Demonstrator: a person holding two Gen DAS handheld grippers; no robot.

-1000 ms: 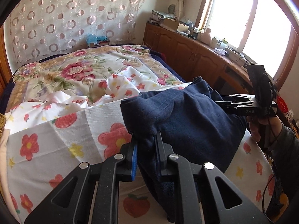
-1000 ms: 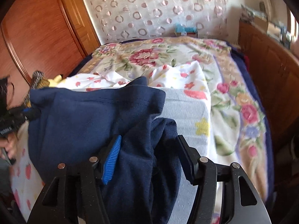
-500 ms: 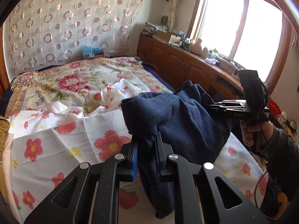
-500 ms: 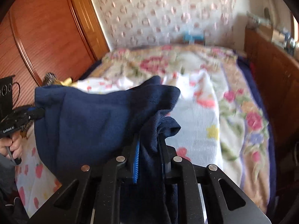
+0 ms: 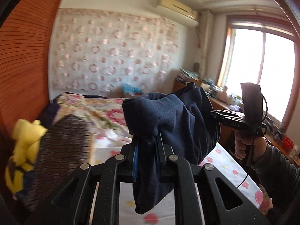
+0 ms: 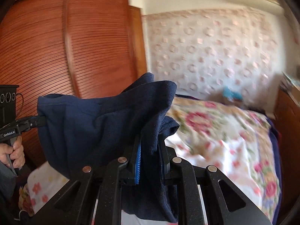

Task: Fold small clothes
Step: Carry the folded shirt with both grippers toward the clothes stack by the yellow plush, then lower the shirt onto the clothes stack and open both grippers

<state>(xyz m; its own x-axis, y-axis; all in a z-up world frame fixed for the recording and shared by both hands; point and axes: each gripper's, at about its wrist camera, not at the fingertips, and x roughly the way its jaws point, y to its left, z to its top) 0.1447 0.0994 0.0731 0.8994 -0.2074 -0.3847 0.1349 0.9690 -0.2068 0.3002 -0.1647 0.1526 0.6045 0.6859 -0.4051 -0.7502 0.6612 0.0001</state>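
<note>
A dark navy garment (image 5: 174, 123) hangs in the air between my two grippers, above the bed. My left gripper (image 5: 147, 140) is shut on one end of it, with cloth hanging down between the fingers. My right gripper (image 6: 150, 140) is shut on the other end of the navy garment (image 6: 97, 131). In the left wrist view the right gripper (image 5: 217, 115) shows at the right, held by a hand. In the right wrist view the left gripper (image 6: 40, 121) shows at the left edge, clamped on the cloth.
The bed with a floral sheet (image 6: 225, 136) lies below and ahead. A brown wicker basket (image 5: 63, 146) with a yellow cloth (image 5: 24, 142) stands at the left. A wooden wardrobe (image 6: 75, 46) is at the left; a wooden counter (image 5: 221, 101) runs under the window.
Both grippers have lifted the navy garment up off the bed and tilted upward. The right gripper closed on it between the earliest frame and the middle one.
</note>
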